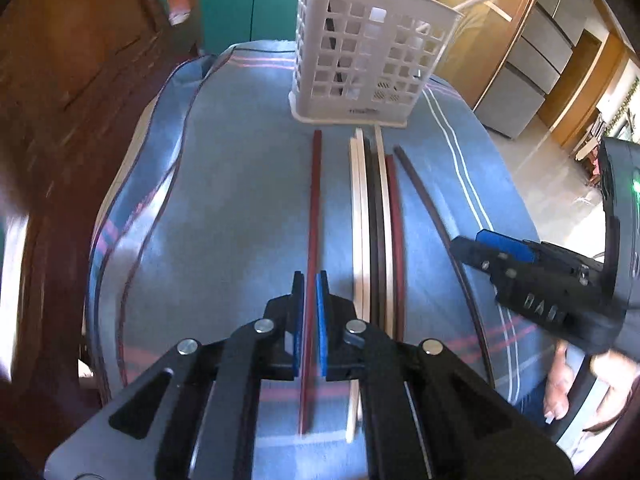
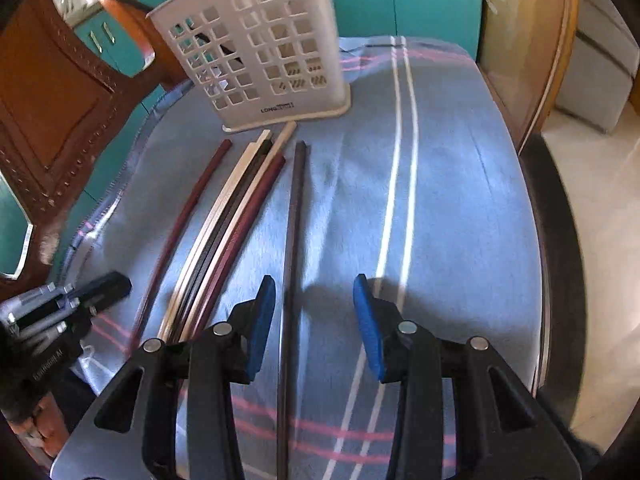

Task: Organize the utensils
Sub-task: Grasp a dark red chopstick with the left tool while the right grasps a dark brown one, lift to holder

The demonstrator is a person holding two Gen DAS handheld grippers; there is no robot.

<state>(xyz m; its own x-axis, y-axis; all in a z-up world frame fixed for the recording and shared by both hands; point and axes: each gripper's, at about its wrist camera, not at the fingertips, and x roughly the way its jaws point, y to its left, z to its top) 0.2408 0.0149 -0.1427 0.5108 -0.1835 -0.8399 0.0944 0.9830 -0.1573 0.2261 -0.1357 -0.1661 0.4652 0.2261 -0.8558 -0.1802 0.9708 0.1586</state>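
On the worktop point(image 1: 240, 184), covered by a blue striped cloth, the following are listed from largest to smallest.

White slotted utensil basket point(image 1: 360, 52): upright at the far end, near the far tips of the chopsticks; a few sticks are already seen inside it.

Bundle of chopsticks point(image 1: 376, 220): pale, dark and red sticks laid touching side by side, long axes running near to far, far ends pointed at the basket.

Lone red chopstick point(image 1: 314, 216): set apart to the left of the bundle, same near-to-far axis. It is clamped near its near end by the left hand-held gripper point(image 1: 310, 320), whose pads are closed narrowly on it.

Lone dark chopstick point(image 2: 294, 220): right of the bundle, axis near to far, far end toward the basket. It lies between the pads of the right hand-held gripper point(image 2: 314, 320), which stands partly open and holds nothing; the stick sits closer to the left pad.

Risks, as judged: with the grip so near one end, the red stick could droop or pivot when lifted and miss the basket opening. The off-centre dark stick could be rolled or nudged sideways on closing. The light basket could be tipped by a long stick striking its rim.
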